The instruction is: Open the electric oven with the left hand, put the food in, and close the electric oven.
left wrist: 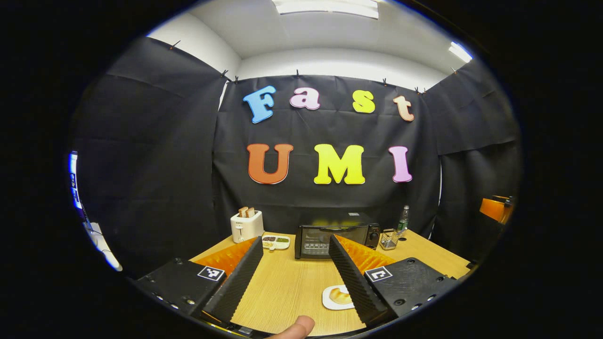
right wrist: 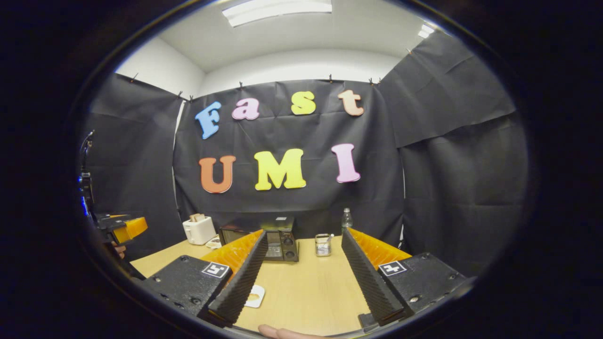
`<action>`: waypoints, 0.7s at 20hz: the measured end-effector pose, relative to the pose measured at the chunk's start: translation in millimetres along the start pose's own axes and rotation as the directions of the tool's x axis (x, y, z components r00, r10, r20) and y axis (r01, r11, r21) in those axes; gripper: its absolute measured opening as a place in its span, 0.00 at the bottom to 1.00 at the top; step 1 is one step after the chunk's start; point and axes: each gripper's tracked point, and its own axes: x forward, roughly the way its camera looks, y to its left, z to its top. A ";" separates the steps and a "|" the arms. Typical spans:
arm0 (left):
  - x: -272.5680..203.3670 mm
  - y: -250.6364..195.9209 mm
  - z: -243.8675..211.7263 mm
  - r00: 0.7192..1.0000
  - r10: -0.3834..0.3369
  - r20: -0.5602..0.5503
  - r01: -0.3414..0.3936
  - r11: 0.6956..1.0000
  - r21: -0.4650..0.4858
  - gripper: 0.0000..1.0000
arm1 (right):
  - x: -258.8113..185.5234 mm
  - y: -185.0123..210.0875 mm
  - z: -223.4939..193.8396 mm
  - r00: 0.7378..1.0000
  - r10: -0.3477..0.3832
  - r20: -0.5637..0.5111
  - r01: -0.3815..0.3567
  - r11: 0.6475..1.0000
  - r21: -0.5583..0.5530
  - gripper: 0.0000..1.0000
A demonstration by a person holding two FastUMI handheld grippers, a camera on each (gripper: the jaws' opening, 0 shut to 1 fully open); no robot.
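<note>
At table's far edge, electric oven [left wrist: 330, 240] sits shut; door looks rigid, best hooked along its top edge. Bread [left wrist: 340, 295] on plate [left wrist: 330, 303] looks soft, crushable. Left gripper [left wrist: 294, 268] and right gripper [right wrist: 304, 273] both spread wide, empty.

My hand-held gripper [left wrist: 295, 278] hangs wide open above the counter [left wrist: 287, 287]. Ahead I see the oven [left wrist: 330, 240], door closed; a plate [left wrist: 337, 297] with bread sits near my right finger.
</note>
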 end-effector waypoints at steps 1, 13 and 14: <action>5.6 -2.4 -2.0 1.000 -0.008 -0.003 0.008 1.000 -0.004 0.93 | 1.6 -1.4 -1.8 1.000 -0.002 -0.003 0.002 1.000 0.003 1.00; 146.5 -42.1 -17.7 0.987 -0.137 -0.084 0.134 0.990 -0.048 0.93 | 19.9 -43.6 -26.3 0.998 -0.057 -0.009 0.057 0.998 0.034 1.00; 161.1 -50.3 -20.9 0.985 -0.147 -0.087 0.143 0.989 -0.046 0.93 | 21.2 -47.2 -29.2 0.998 -0.058 -0.011 0.059 0.998 0.037 1.00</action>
